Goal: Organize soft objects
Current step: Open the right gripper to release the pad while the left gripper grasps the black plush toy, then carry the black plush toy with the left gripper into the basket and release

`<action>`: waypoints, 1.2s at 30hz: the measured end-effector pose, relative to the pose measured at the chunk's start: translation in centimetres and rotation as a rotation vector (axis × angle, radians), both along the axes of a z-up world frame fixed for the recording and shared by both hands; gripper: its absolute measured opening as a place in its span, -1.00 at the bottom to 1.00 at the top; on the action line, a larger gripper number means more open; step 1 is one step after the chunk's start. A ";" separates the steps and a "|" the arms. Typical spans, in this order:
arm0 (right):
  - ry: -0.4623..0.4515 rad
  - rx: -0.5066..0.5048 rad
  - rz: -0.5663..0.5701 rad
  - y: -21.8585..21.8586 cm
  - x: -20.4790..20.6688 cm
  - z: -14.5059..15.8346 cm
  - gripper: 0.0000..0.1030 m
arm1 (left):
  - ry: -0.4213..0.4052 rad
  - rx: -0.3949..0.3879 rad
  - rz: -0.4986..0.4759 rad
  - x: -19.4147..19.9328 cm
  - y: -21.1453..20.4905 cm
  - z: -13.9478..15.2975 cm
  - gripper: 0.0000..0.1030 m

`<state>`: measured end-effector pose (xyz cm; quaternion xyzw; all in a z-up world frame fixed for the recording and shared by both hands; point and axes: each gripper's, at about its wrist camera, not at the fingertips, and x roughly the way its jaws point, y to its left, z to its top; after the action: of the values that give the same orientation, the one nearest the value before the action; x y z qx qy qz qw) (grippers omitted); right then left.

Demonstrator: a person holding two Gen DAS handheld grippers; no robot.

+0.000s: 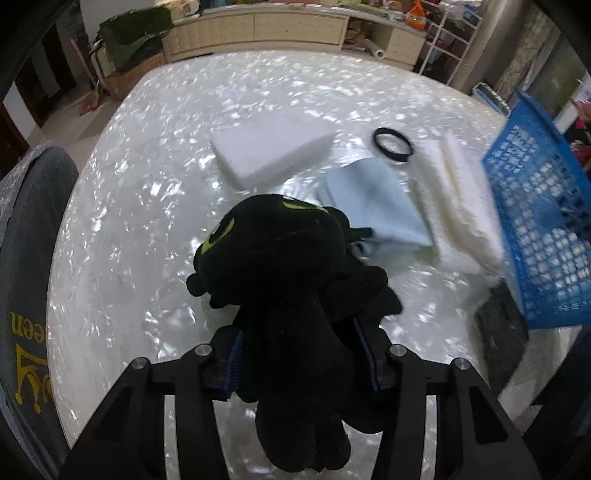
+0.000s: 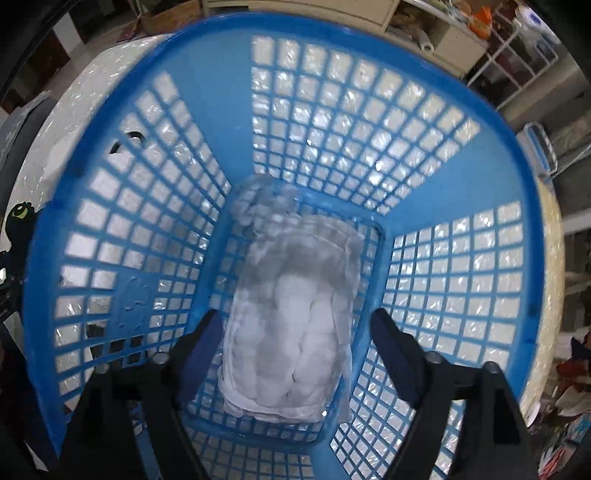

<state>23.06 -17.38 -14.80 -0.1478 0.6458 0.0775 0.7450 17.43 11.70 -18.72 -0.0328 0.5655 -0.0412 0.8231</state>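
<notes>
- Pearly white table [image 1: 147, 206], cluttered shelves behind.
- Left gripper [image 1: 301, 363] clamped on black plush toy [image 1: 291, 280].
- Right gripper [image 2: 291, 354] spread wide inside blue basket [image 2: 207, 110], clear bag of cotton pads [image 2: 295, 325] lying loose between fingers.
- On table nearby: white sponge [image 1: 269, 155], pale blue cloth [image 1: 373, 203], black hair tie [image 1: 392, 144].

Shiny pearly desk [image 1: 147, 206] underneath, a cream cabinet [image 1: 258, 29] along the back wall, white wire rack [image 1: 447, 40] beside it.

Matt black plush toy [image 1: 291, 280], glossy pearly table [image 1: 147, 206], seemingly plastic blue basket [image 2: 221, 96].
</notes>
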 end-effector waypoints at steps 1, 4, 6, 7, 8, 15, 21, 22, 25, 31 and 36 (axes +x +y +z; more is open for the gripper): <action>-0.009 0.010 0.002 0.1 -0.1 0.3 0.72 | -0.010 0.002 -0.009 -0.4 -0.2 0.4 -0.08; -0.021 0.031 -0.008 0.0 0.0 0.9 0.72 | -0.034 -0.006 -0.014 -1.5 -0.4 1.7 -0.08; -0.029 0.023 -0.006 -0.1 -0.2 1.3 0.71 | -0.043 -0.007 -0.007 -2.0 -0.4 2.4 -0.08; -0.038 0.013 -0.001 -0.1 -0.3 1.5 0.71 | -0.048 -0.005 -0.005 -2.3 -0.4 2.7 -0.08; -0.056 0.002 0.009 -0.1 -0.6 1.9 0.81 | -0.054 -0.004 -0.002 -2.6 -0.4 3.0 -0.08; -0.181 0.029 0.032 -0.7 -2.5 6.3 1.00 | -0.098 0.007 -0.015 -4.0 -1.4 6.0 -0.08; -0.264 0.040 0.021 -2.5 -6.4 8.4 1.00 | -0.155 0.004 -0.062 -4.8 -3.6 9.5 -0.08; -0.274 0.040 0.020 -2.9 -7.0 8.4 1.00 | -0.166 0.004 -0.073 -5.0 -4.1 10.1 -0.08; -0.287 0.054 0.013 -3.7 -8.1 7.9 1.00 | -0.198 0.002 -0.109 -5.2 -6.0 11.8 -0.08; -0.313 0.080 -0.003 -5.1 -10.1 8.1 1.00 | -0.240 -0.076 -0.210 -5.3 -9.9 15.1 -0.08; -0.330 0.117 -0.031 -6.2 -11.0 8.6 1.00 | -0.276 -0.054 -0.292 -5.0 -13.7 16.8 -0.08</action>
<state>12.08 -23.61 -6.21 -0.1050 0.5113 0.0782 0.8494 12.43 -1.97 -1.93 0.0333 0.4448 -0.1793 0.8769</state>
